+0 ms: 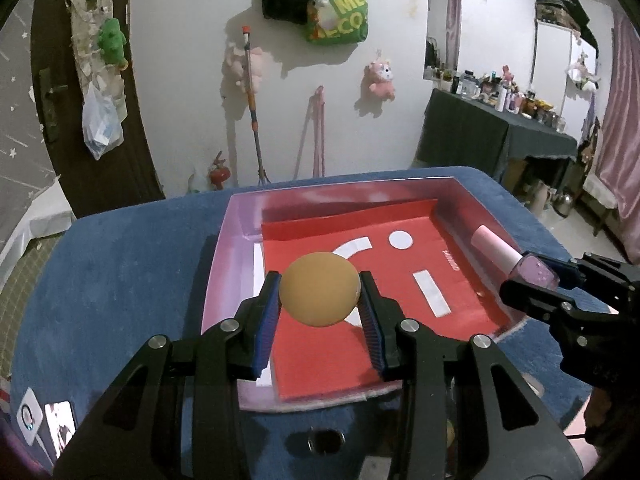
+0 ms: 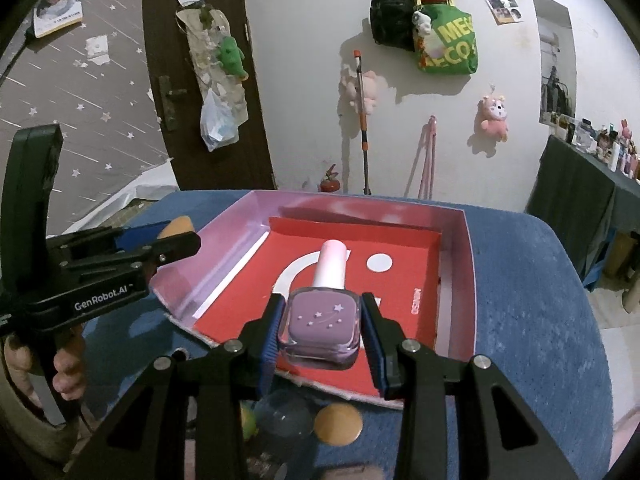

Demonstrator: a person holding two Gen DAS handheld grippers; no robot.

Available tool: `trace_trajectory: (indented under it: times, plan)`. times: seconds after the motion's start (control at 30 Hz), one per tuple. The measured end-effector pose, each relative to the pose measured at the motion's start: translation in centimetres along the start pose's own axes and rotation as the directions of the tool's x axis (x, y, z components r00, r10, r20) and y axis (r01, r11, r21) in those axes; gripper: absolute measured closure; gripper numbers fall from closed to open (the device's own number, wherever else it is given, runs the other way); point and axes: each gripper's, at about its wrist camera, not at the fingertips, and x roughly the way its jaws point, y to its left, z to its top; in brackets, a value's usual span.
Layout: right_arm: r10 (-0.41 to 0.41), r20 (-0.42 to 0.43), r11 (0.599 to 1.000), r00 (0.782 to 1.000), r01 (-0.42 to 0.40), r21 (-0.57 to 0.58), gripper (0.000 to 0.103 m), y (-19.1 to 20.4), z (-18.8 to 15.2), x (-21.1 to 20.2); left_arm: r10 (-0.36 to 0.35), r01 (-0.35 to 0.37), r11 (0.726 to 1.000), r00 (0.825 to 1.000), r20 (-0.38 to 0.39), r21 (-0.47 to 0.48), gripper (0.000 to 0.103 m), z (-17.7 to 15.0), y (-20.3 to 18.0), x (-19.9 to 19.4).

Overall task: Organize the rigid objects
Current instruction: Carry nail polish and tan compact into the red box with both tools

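Note:
My left gripper (image 1: 320,294) is shut on a tan round disc (image 1: 319,289), held above the red floor of a shallow pink-walled box (image 1: 224,252) on the blue table. My right gripper (image 2: 322,326) is shut on a purple nail polish bottle (image 2: 320,326) with a pale pink cap, cap pointing away, over the same box (image 2: 460,264). From the left wrist view the right gripper (image 1: 536,280) and its bottle (image 1: 534,274) hang at the box's right wall. From the right wrist view the left gripper (image 2: 176,236) sits at the box's left side with the disc (image 2: 178,226) peeking out.
The blue table cloth (image 1: 120,272) surrounds the box. Below the right gripper lie a second tan disc (image 2: 338,424), a clear round lid (image 2: 284,416) and a green-yellow item (image 2: 248,420). A card and photo (image 1: 44,424) lie at the table's near left. A hand (image 2: 68,364) grips the left tool.

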Motion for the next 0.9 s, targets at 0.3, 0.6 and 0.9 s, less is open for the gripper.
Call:
trace_trajectory:
  times: [0.3,0.6,0.9]
  plan:
    - [-0.012,-0.048,1.0,0.999,0.012,-0.002,0.063,-1.3,1.7,3.9,0.003,-0.005,1.0,0.998,-0.067,-0.018,0.067,1.3,0.3,4.6]
    - [-0.012,-0.103,0.999,0.995,0.018,0.049,0.063,-3.2,2.2,7.1,0.013,-0.018,0.999,0.994,-0.105,-0.04,0.067,1.7,0.7,7.7]
    - [-0.045,-0.177,0.993,0.983,0.063,0.095,0.063,-4.9,2.4,10.1,0.012,-0.022,0.998,0.987,-0.162,-0.059,0.067,1.7,1.2,10.5]
